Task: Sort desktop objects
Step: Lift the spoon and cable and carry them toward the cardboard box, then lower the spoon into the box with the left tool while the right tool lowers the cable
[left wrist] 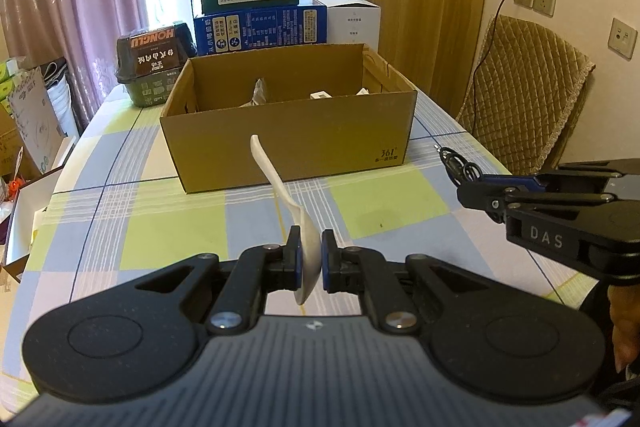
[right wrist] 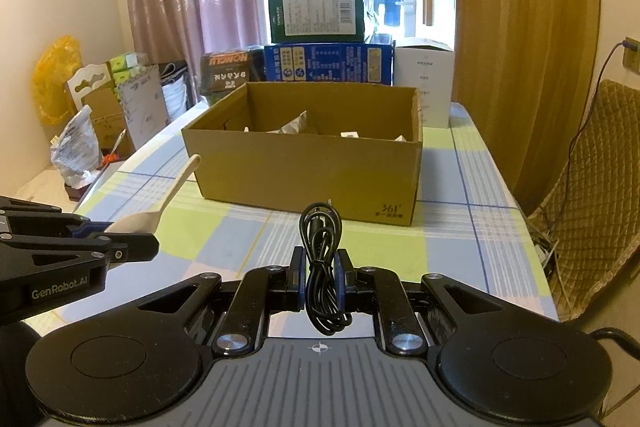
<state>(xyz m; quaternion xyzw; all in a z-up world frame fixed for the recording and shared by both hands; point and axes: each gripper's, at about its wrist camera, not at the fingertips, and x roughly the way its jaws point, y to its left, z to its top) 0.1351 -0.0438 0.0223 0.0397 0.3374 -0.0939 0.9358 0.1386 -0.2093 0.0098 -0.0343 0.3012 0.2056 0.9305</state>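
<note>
Carrying step in hand, judged from both loads being airborne short of the box.

Holding a white plastic spoon (left wrist: 298, 227) in the left gripper (left wrist: 311, 259); jaws pinching the bowl, handle pointing far toward the cardboard box (left wrist: 288, 139). Spoon hanging clear of the checked tablecloth (left wrist: 168, 235), near side of the box.

Holding a bundled black cable (right wrist: 320, 259) in the right gripper (right wrist: 320, 279); jaws pressing on the middle of the coil, loops sticking out far and near of the pads. Cable also off the cloth, just near the box front.

Box lying open-topped at mid-table, already containing a crumpled wrapper (left wrist: 258, 93) and a small white item (left wrist: 320, 95). Stacked product boxes (left wrist: 260, 23) standing far behind it, not involved.

Next move calling for: lifting both grippers above the near wall of the box, advancing over the opening, then spreading the jaws. Raising the spoon handle first, probably, since it is leading and pointing at the box wall. Keeping the two grippers apart over the opening to avoid a clash.
</note>
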